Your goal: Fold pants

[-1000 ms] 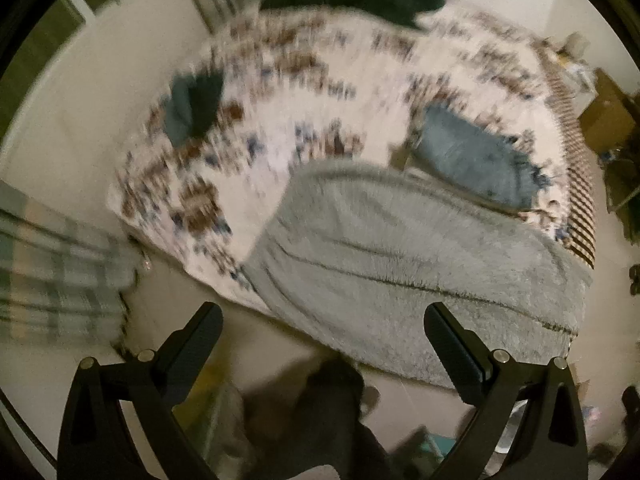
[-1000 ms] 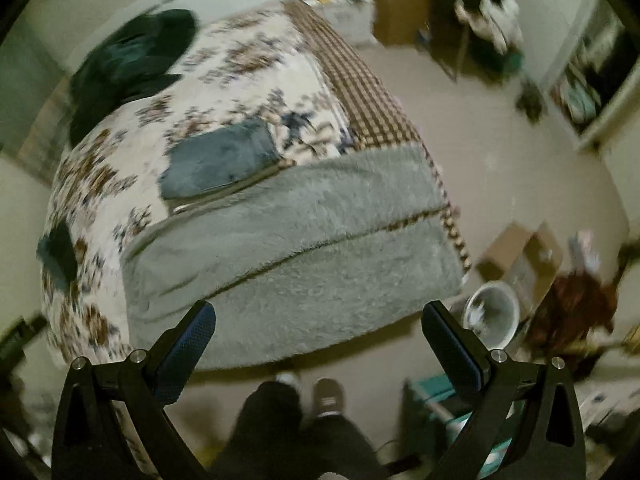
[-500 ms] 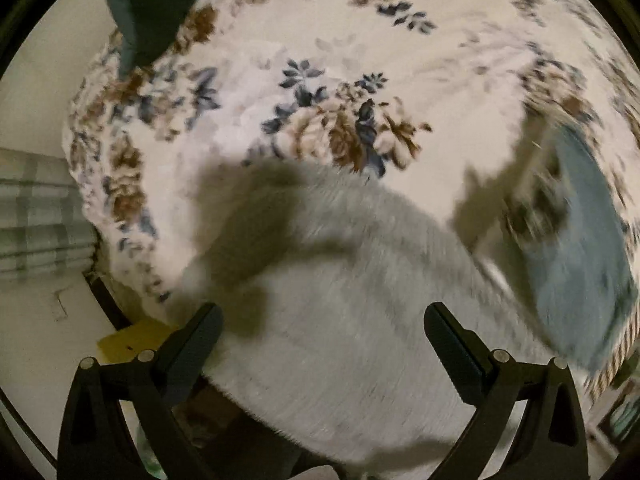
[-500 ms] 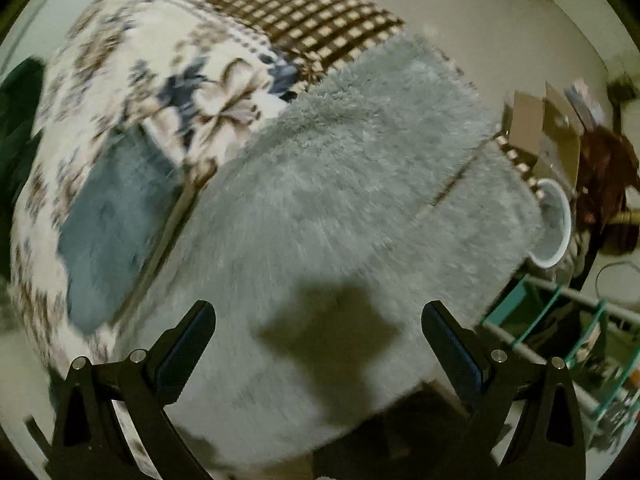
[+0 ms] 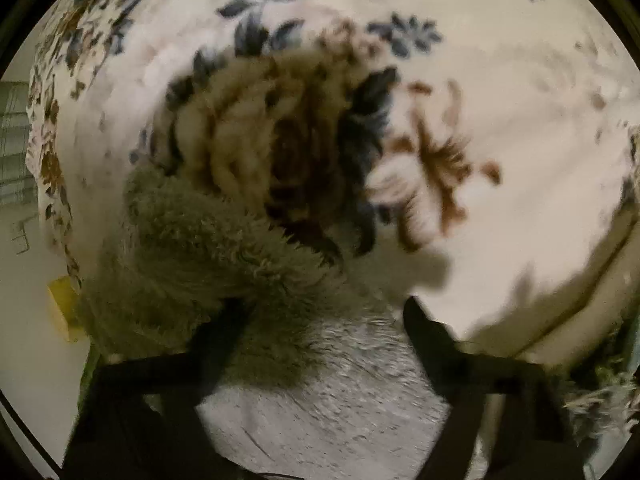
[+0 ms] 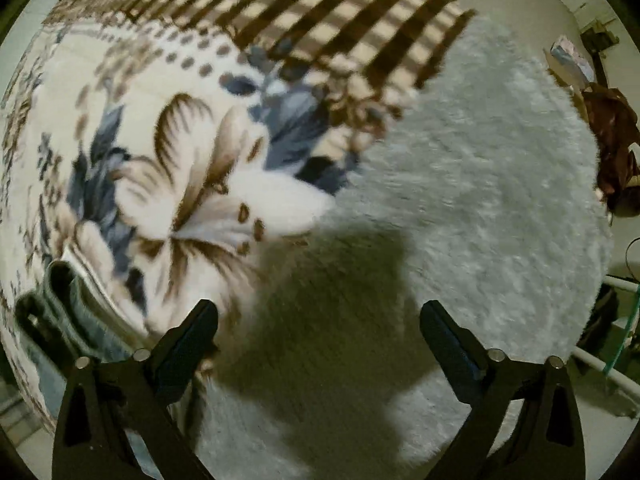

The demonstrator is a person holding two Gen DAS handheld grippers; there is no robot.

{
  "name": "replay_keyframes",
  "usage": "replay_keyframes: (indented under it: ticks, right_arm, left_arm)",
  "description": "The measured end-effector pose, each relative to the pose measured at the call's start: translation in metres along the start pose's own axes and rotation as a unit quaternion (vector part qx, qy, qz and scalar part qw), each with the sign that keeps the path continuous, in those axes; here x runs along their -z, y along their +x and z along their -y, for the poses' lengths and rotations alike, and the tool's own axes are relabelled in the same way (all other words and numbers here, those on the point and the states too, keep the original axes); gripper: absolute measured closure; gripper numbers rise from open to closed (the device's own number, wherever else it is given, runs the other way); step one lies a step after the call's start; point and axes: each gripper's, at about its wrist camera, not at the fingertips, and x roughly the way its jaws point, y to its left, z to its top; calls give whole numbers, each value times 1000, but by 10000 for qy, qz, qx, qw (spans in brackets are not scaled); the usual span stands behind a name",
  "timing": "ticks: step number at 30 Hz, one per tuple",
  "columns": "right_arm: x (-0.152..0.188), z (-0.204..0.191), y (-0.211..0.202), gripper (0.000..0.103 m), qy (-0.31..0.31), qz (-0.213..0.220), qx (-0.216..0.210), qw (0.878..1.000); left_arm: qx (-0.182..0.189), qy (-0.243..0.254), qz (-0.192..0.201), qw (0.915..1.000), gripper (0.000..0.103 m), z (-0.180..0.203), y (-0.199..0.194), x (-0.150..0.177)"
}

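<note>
Left gripper [image 5: 324,316] spread open over the shaggy grey fleece pants [image 6: 460,168] on the plush floral blanket [image 5: 500,80]; right gripper [image 6: 319,326] likewise open above the same fleece, brown-checked border [image 6: 320,12] beyond.

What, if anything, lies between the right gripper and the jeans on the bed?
Nothing visible does. The jeans lie on the floral bedspread just left of the open right gripper, which is over the grey fluffy blanket; only bedding lies between.
</note>
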Motion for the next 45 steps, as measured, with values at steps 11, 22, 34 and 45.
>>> replay_keyframes:
  ticks: [11, 22, 34, 45]
  right_arm:
    - [-10, -6, 1, 96, -484, 175, -479, 9975]
    - [51, 110, -89, 98, -1009, 485, -1127, 9873]
    - [127, 298, -61, 98, -1171, 12, -660, 9909]
    - [159, 355, 0, 98, -1298, -273, -66, 9911]
  left_arm:
    - [520, 663, 1286, 9881, 98, -50, -71, 51]
    - [1288, 445, 1765, 9748, 98, -152, -101, 170]
    - [733, 96, 1137, 9908, 98, -255, 19, 236]
    - [350, 160, 806, 9960, 94, -260, 81, 233]
